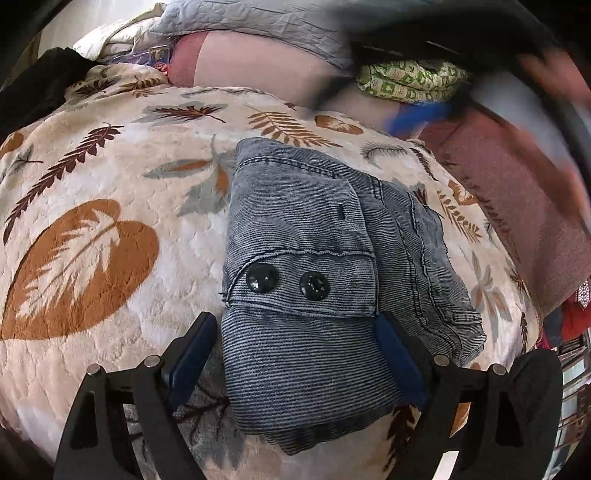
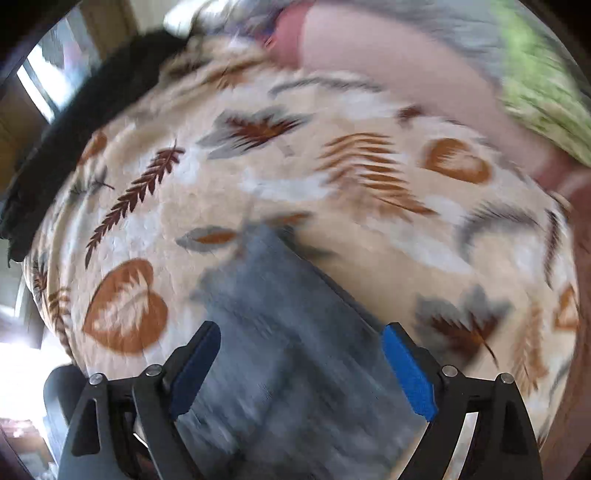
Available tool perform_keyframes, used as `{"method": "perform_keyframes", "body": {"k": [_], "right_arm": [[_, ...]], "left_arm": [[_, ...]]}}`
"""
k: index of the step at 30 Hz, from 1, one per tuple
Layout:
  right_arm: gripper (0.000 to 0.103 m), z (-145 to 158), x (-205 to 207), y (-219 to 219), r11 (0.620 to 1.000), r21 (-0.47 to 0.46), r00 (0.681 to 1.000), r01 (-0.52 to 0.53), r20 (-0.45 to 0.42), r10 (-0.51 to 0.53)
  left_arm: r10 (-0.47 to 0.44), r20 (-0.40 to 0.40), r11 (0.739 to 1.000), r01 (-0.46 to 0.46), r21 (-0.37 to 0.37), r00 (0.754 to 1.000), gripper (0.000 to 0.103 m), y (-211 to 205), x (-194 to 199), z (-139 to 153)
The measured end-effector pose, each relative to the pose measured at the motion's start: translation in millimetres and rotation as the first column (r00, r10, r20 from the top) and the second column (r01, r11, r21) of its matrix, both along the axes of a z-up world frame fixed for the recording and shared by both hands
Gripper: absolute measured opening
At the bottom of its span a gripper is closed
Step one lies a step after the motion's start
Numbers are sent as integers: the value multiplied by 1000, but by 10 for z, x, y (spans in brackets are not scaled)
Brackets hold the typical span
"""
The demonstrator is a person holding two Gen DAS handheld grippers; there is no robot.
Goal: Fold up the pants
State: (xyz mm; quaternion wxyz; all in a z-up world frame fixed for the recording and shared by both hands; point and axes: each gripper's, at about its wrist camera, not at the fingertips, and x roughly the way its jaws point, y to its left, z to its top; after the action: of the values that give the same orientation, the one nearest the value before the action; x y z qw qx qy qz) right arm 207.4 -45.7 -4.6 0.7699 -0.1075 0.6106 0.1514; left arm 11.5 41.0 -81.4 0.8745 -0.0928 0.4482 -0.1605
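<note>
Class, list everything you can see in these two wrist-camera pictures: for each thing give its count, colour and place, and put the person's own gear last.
pants: one, grey-blue denim, folded into a bundle mid-blanket, two black buttons on top
blanket: one, cream with brown and grey leaf print, spread under the pants
quilt: one, pale grey, heaped at the far edge
pink cloth: one, under the quilt
green patterned cloth: one, far right
dark red cloth: one, along the blanket's right side
black cloth: one, far left
left gripper: one, black with blue pads, open, astride the pants
right gripper: one, black with blue pads, open over the pants, picture blurred
</note>
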Motion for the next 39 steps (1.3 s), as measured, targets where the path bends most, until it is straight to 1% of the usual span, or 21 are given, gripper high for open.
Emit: {"method": "perform_keyframes", "body": {"k": [4,6,7,8,9,10,13,15,17,18,20,23,25,26,28,29,30,31,34,36,39], "right_arm": [[91,-365,384,383,999,-53,994,5,-112,-11],[84,-637,567,444,992,-129,983,17,-177,-39],[57,-733,625,427,987,-157,978,30,-201,-62],[51,-836,704,327,983,-169,968,68,-227,-106],[51,-864,762,206,986,-111,957,125,-248,-149],[52,-854,774,136,984,-86,954,156,-247,-172],[63,-755,712,-57,972,-64,958,227,-166,-235],[63,-673,653,-157,963,-19,954,268,-134,-268],[65,-521,574,-262,956,49,956,288,-75,-284],[65,-429,520,-339,948,63,950,313,-36,-311],[65,-273,378,-442,944,86,947,318,21,-321],[65,-142,6,-677,948,146,957,282,35,-290],[65,-148,-263,-816,948,161,956,275,63,-288],[70,-248,-436,-954,948,133,951,291,72,-302],[79,-548,-509,-1029,958,44,959,284,15,-285],[81,-720,-545,-1130,960,52,961,276,-28,-275],[81,-721,-579,-1223,950,110,956,293,-25,-292],[81,-608,-658,-1343,931,171,945,321,6,-327],[82,-307,-954,-1573,897,270,914,350,110,-390],[82,-233,-1211,-1712,876,337,909,346,110,-402],[82,-309,-1606,-1846,837,409,907,363,50,-418]], "left_arm": [[-3,0,1000,3,-4,1000,88,27,9,17],[-6,1,1000,6,-6,1000,88,-26,52,4],[-7,0,1000,7,-9,1000,88,-40,61,-3],[-4,1,1000,4,-9,1000,88,-95,118,-21],[0,-1,1000,0,-14,1000,88,-89,126,-24],[2,-3,1000,-2,-21,1000,88,-83,136,-26],[3,-8,1000,-3,-25,1000,88,-88,156,-25],[1,-4,1000,-1,-17,1000,88,-106,143,-22],[-2,0,1000,2,-13,1000,88,-105,140,-26],[-1,0,1000,1,-16,1000,88,-100,131,-26],[6,2,1000,-6,-24,1000,88,-83,120,-23],[9,6,1000,-8,-29,1000,88,-73,107,-16],[16,12,999,-15,-35,1000,88,-71,83,12],[18,19,999,-18,-41,1000,88,-64,72,39],[24,54,998,-21,-63,998,88,-35,29,120],[34,89,997,-27,-75,995,88,-13,-12,182],[40,109,996,-31,-82,993,88,10,-38,219],[47,127,996,-36,-87,991,88,33,-66,247],[88,170,994,-77,-75,982,88,138,-138,286],[133,159,989,-121,-83,978,88,236,-121,271],[180,104,981,-170,-98,978,88,355,-25,190]]}}
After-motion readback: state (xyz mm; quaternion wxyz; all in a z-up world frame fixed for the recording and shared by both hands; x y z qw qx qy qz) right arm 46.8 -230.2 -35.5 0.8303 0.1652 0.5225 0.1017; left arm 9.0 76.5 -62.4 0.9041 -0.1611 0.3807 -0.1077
